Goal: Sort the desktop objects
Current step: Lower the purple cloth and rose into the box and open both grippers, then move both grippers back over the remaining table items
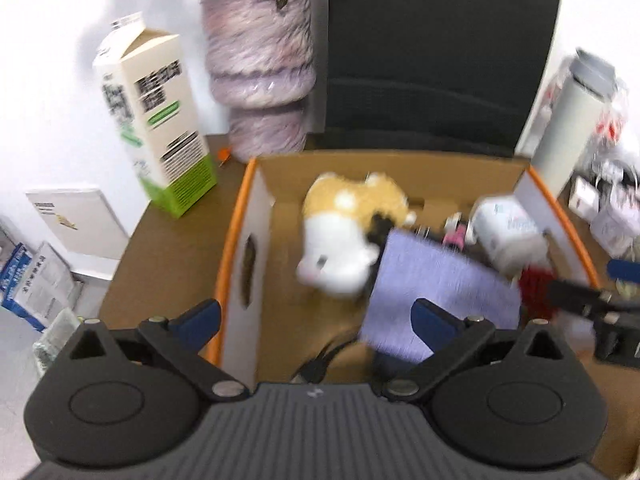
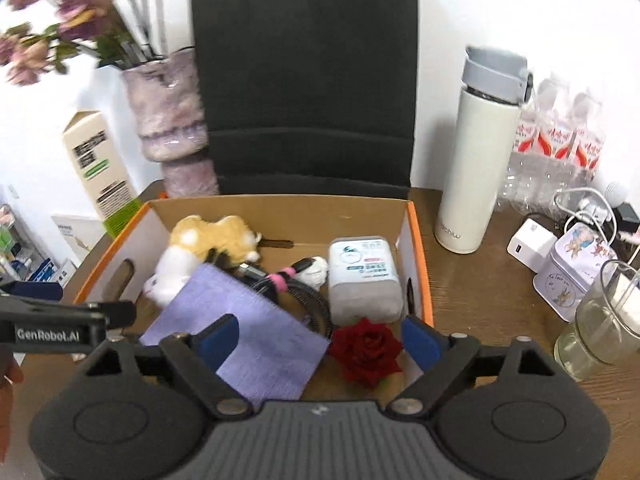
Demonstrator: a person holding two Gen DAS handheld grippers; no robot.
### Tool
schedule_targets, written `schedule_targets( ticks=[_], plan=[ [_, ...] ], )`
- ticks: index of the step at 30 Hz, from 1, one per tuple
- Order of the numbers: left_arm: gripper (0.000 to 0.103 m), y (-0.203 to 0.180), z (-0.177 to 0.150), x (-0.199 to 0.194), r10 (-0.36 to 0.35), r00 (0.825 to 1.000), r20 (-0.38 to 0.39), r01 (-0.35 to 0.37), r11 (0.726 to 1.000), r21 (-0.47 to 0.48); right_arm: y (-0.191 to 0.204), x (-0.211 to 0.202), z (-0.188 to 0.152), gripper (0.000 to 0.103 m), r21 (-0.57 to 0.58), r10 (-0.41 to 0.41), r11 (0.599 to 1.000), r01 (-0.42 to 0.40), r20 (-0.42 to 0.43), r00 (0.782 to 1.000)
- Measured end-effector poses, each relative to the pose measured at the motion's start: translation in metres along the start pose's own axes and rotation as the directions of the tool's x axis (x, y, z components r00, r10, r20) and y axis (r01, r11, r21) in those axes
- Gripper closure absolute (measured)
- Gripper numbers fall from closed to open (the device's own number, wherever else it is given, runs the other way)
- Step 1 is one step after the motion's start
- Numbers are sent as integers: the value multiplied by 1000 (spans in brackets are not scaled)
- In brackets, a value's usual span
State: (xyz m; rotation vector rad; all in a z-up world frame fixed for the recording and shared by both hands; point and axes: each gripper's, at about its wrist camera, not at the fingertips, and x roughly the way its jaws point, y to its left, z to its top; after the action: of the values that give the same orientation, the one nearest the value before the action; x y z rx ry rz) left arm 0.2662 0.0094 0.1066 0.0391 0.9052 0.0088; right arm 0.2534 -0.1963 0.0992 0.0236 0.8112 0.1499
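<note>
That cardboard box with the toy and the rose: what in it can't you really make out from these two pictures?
- Coiled cable: right wrist view, its lower part hidden under the purple cloth.
- Plush toy: left wrist view, motion blur smears its face.
- White pack: label print too small to read in either view.
- Box near wall: both views, hidden behind the grippers' own bodies.
</note>
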Motion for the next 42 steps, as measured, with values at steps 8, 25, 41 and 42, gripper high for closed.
schedule_targets(
  ticks=[8,25,41,42],
  plan=[
    [0,6,-55,-47,51,996,77,-58,994,98,13,-39,-37,15,7,29,1000,-30,75,997],
    [0,17,-227,-117,-34,979,202,38,999,-19,24,-128,-209,12,-39,81,996,-74,215,973],
    [0,-24,-382,-190,3,939,343,-13,1000,27,1,-215,-357,8,16,30,999,-36,272,962],
    [0,-25,-389,-193,3,939,343,-16,999,34,-1,-219,-361,8,22,20,999,-27,274,962]
  ],
)
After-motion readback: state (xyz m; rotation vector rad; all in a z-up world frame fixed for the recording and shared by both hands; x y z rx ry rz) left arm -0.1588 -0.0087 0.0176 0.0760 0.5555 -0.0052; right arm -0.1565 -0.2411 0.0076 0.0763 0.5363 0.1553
